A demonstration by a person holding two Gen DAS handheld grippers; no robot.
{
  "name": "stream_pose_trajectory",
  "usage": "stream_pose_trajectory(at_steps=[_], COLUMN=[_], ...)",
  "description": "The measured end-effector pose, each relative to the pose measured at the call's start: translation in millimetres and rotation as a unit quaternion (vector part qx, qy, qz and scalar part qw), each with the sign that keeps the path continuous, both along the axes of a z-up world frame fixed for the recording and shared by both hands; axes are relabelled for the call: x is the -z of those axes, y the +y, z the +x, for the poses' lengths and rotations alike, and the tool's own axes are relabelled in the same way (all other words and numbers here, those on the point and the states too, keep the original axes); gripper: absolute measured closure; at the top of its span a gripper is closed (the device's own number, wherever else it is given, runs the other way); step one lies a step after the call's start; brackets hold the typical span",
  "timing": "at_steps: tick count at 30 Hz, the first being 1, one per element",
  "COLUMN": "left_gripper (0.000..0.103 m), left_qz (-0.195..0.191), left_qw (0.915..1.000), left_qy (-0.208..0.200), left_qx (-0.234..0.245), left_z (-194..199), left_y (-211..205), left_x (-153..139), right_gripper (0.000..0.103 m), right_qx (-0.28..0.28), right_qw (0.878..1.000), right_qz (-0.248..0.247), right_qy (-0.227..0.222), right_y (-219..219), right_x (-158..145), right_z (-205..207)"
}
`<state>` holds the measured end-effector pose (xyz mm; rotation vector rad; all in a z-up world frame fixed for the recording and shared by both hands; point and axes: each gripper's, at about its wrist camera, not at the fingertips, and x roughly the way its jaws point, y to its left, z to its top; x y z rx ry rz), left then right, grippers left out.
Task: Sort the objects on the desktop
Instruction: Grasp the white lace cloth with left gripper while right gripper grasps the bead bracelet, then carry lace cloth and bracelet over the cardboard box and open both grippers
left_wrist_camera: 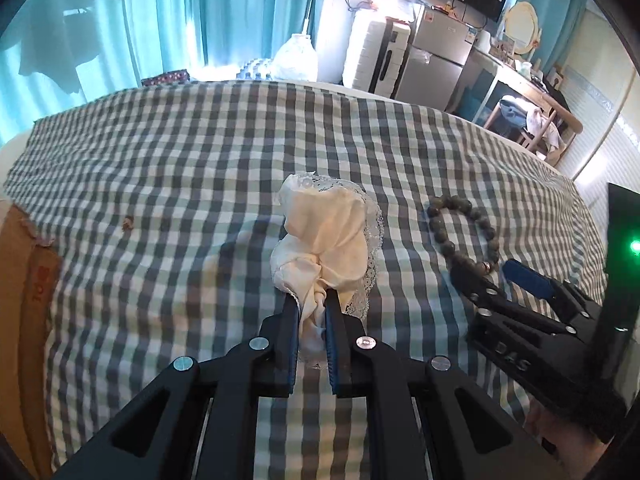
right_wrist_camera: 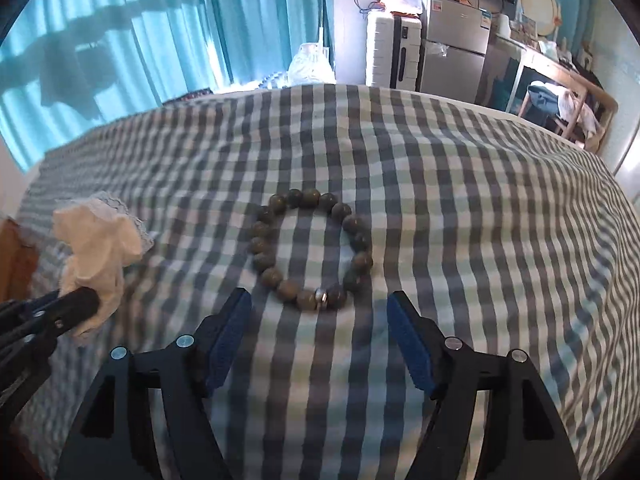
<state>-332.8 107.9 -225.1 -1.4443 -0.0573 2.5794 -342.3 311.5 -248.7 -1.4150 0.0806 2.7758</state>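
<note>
The left gripper [left_wrist_camera: 313, 300] clamps a cream cloth [left_wrist_camera: 328, 232] above the checked tabletop [left_wrist_camera: 160, 168]; the right gripper [right_wrist_camera: 319, 300] stands wide before a bead bracelet [right_wrist_camera: 310, 248].

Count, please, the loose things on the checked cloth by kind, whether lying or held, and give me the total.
Cream cloth piece with lace edge: 1, pinched in the left gripper.
Bead bracelet: 1, lying flat on the checked cloth, in front of the open right gripper.
Total: 2
</note>
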Motion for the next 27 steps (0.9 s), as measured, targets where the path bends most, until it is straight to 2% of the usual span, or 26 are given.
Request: stream_pose_trajectory(at_steps=[4,7,9,11,13,18,27], left_gripper=[0.093,0.093,0.093,0.093,0.093,0.093,0.093], left_qz=[0.009,0.011,0.015,0.014,0.012,0.008,0.022], left_qw=[0.9999,0.9998,0.9998,0.9998,0.9998,0.9999,0.9997], left_qy=[-0.011,-0.014,-0.015,-0.016,-0.013,-0.011,0.012], left_qx=[-0.001,0.0,0.0,-0.001,-0.002,0.002,0.005], left_z=[-18.6,-22.3,-21.3,-17.8,-10.4,16.2,83.8], left_y=[3.8,2.8,0.0,-2.8,-9.4,-22.1,-43.0], left_x=[13.4,17.8,17.3,15.0,11.2,-8.3,-56.1], right_gripper=[0.024,0.028,0.051,0.08,0.092,0.092,0.092], right_qx=[-0.013,-0.02,-0.02,-0.015,-0.017,-0.023,-0.03], right_qw=[1.0,0.999,0.999,0.999,1.0,0.999,0.995], right_qz=[0.014,0.025,0.031,0.025,0.001,-0.031,-0.084], right_qy=[0.019,0.021,0.022,0.023,0.022,0.023,0.04], right_y=[-1.0,-3.3,-3.3,0.3,6.3,5.5,-21.1], right_x=[9.6,8.5,5.7,1.7,-5.0,-26.2,-67.8], right_z=[-24.1,-33.7,-33.9,-31.7,-24.8,8.6,103.6])
